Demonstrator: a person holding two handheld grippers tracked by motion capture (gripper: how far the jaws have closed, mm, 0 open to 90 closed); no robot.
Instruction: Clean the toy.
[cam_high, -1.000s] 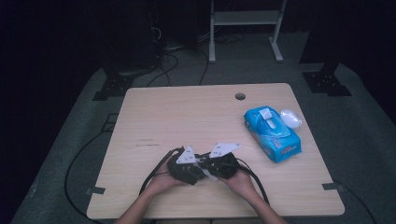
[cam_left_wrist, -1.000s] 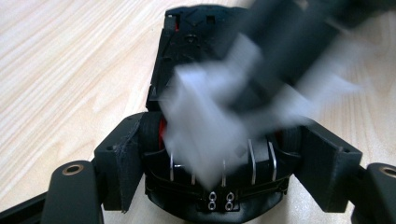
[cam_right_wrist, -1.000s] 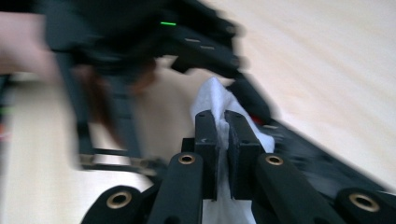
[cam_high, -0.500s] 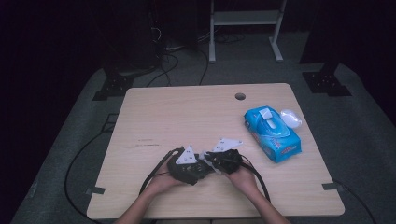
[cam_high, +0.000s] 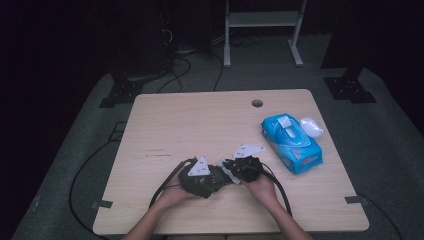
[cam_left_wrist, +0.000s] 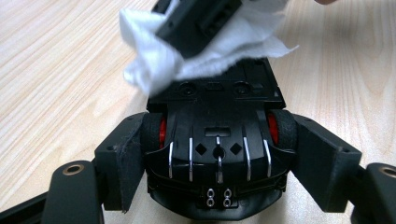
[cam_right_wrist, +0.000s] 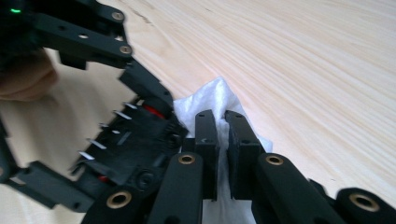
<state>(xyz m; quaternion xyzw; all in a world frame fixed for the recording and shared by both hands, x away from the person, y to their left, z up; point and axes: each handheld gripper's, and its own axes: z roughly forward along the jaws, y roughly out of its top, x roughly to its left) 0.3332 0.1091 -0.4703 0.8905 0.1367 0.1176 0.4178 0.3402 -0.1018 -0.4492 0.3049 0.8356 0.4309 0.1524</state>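
**Wipe meeting toy car at the near edge of the bench**

Dark floor and cables are surrounding a pale wooden bench (cam_high: 200, 125), and the work is sitting low in the high view, just left of centre. The left hand-held gripper (cam_left_wrist: 210, 154) is clamping a black toy car (cam_left_wrist: 217, 140) across its width, pads pressing on the red-hubbed wheels, underside turned up toward its camera. In that view the car's long axis is running from the bottom of the frame upward, away from the jaws, with its far end under the wipe (cam_left_wrist: 154, 60).

The right hand-held gripper (cam_right_wrist: 223, 140) is pinching that white wipe (cam_right_wrist: 210, 100) with its jaws nearly shut, the cloth bunching out above the tips. In its own view the car (cam_right_wrist: 126, 140) is lying immediately to the left of the jaws, touching or almost touching the cloth. So the next stroke looks like a short sideways rub along the car's length.

In the high view the two hands are meeting almost tip to tip, the left gripper (cam_high: 200, 180) angling right, the right gripper (cam_high: 240, 167) angling left, forearms entering from the bottom edge. A blue wipe pack (cam_high: 292, 142) is lying well apart at the middle right.
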